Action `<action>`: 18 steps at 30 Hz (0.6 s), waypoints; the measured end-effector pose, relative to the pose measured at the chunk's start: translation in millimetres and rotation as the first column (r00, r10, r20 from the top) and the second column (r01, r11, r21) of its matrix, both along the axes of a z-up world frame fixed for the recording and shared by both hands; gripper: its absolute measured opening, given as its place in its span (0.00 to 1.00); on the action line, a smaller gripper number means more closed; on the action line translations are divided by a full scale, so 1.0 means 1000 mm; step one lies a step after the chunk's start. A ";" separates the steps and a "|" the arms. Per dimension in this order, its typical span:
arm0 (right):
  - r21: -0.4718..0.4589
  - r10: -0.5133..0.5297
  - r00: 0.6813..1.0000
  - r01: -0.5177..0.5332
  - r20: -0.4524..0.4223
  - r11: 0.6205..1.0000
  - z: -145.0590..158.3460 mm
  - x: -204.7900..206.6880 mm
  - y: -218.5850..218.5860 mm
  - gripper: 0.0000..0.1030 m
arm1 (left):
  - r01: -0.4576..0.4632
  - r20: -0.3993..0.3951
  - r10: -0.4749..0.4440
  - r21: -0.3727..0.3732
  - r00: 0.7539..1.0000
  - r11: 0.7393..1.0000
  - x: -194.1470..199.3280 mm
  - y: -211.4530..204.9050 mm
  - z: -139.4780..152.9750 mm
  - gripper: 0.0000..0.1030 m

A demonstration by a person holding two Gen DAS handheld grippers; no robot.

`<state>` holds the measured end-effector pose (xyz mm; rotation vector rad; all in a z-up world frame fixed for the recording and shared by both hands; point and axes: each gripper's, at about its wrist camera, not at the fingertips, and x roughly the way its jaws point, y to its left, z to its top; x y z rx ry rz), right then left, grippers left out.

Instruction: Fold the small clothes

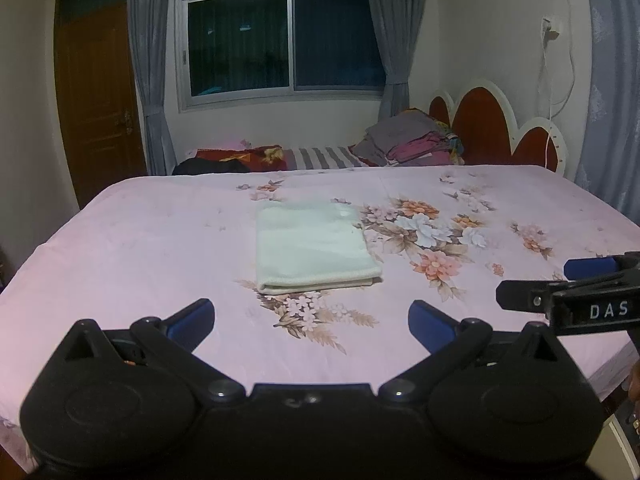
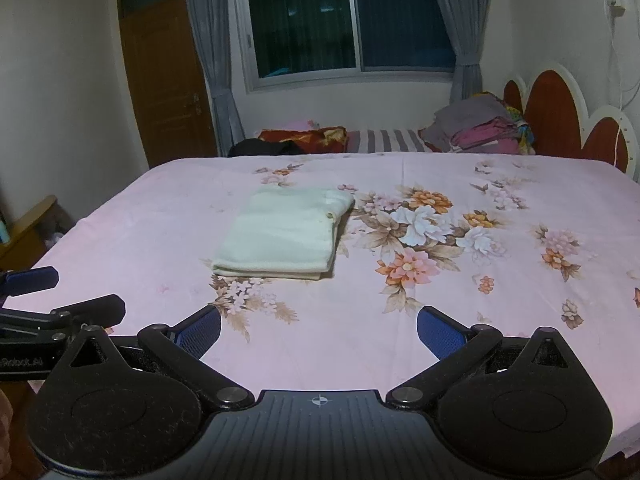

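**Inspector A:** Starting with the largest item, the bed (image 1: 160,240) is lying ahead of both grippers under a pink floral sheet. What is at risk here?

**Inspector B:** In my judgement, the sheet itself. If a gripper is closing on the folded cloth (image 1: 316,244) too low, it may be pinching sheet along with cloth and dragging both. The cloth is resting flat, ahead of the left gripper (image 1: 311,320) and slightly ahead-left of the right gripper (image 2: 319,330), apart from both.

**Inspector A:** Any other hazard?

**Inspector B:** The fold looks finished and stacked in layers; lifting only the top layer would likely be undoing it. The grippers are also sitting near each other, so a careless sideways move could be knocking one against the other.

**Inspector A:** And the grippers' condition?

**Inspector B:** Both are standing spread wide, blue pads (image 2: 440,334) well apart, gripping nothing and touching nothing.

**Inspector A:** The clothes pile (image 1: 412,140)?

**Inspector B:** Far beyond the grippers, by the headboard.
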<state>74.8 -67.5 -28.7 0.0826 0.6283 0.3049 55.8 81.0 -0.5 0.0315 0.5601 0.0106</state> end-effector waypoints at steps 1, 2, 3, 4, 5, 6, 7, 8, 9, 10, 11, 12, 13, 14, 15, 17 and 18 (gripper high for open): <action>0.000 -0.001 1.000 0.001 0.001 1.000 0.000 -0.001 0.000 1.00 | 0.000 0.000 0.000 0.000 1.000 1.000 0.000 0.000 0.000 1.00; 0.000 0.001 1.000 -0.001 0.000 1.000 0.000 -0.001 0.000 1.00 | 0.001 0.000 -0.001 -0.001 1.000 1.000 0.000 0.000 0.000 1.00; 0.000 0.001 1.000 -0.001 -0.001 1.000 0.000 0.000 0.000 1.00 | 0.000 -0.001 0.000 0.000 1.000 1.000 0.000 0.000 0.000 1.00; 0.000 0.002 1.000 -0.002 -0.002 1.000 0.001 -0.001 0.000 1.00 | 0.000 -0.002 0.000 0.000 1.000 1.000 0.000 0.000 0.000 1.00; -0.002 0.001 1.000 -0.001 -0.002 1.000 0.001 -0.002 0.001 1.00 | 0.001 -0.003 -0.001 -0.001 1.000 1.000 0.000 0.001 0.000 1.00; -0.002 0.001 1.000 -0.001 -0.001 1.000 0.001 -0.002 0.001 1.00 | 0.000 -0.001 0.000 -0.001 1.000 1.000 -0.001 0.001 0.000 1.00; -0.003 0.001 1.000 -0.001 0.000 1.000 0.001 -0.002 0.002 1.00 | 0.000 -0.003 0.000 0.000 1.000 1.000 0.000 0.001 0.000 1.00; -0.004 0.000 1.000 0.000 0.000 1.000 0.002 -0.002 0.002 1.00 | 0.000 -0.003 0.000 0.000 1.000 1.000 0.000 0.001 0.000 1.00; -0.004 0.001 1.000 -0.001 0.000 1.000 0.002 -0.002 0.002 1.00 | 0.000 -0.003 0.000 0.000 1.000 1.000 -0.001 0.002 -0.001 1.00; -0.004 0.002 1.000 -0.002 -0.001 1.000 0.002 -0.002 0.002 1.00 | -0.001 -0.002 0.001 0.000 1.000 1.000 -0.001 0.002 -0.001 1.00; -0.003 0.003 1.000 -0.003 -0.002 1.000 0.002 -0.002 0.002 1.00 | -0.001 -0.003 0.001 -0.001 1.000 1.000 -0.001 0.002 -0.002 1.00; -0.003 0.003 1.000 -0.003 -0.002 1.000 0.002 -0.002 0.003 1.00 | 0.000 -0.004 0.000 -0.001 1.000 1.000 -0.001 0.002 -0.002 1.00; -0.004 0.006 1.000 -0.006 0.000 1.000 0.002 -0.003 0.004 1.00 | -0.002 -0.003 0.002 -0.001 1.000 1.000 -0.002 0.001 -0.002 1.00; -0.006 0.007 1.000 -0.007 -0.001 1.000 0.002 -0.004 0.004 1.00 | -0.002 -0.002 0.002 -0.001 1.000 1.000 -0.002 0.001 -0.002 1.00; -0.005 0.007 1.000 -0.007 -0.003 1.000 0.002 -0.003 0.005 1.00 | 0.001 -0.004 -0.001 -0.001 1.000 1.000 -0.002 0.002 -0.002 1.00; -0.003 0.009 1.000 -0.009 -0.001 1.000 0.002 -0.004 0.006 1.00 | -0.002 -0.002 0.002 0.000 1.000 1.000 -0.002 0.001 -0.002 1.00; -0.004 0.008 1.000 -0.008 -0.001 1.000 0.002 -0.004 0.007 1.00 | -0.001 -0.001 0.001 0.000 1.000 1.000 -0.003 0.001 -0.003 1.00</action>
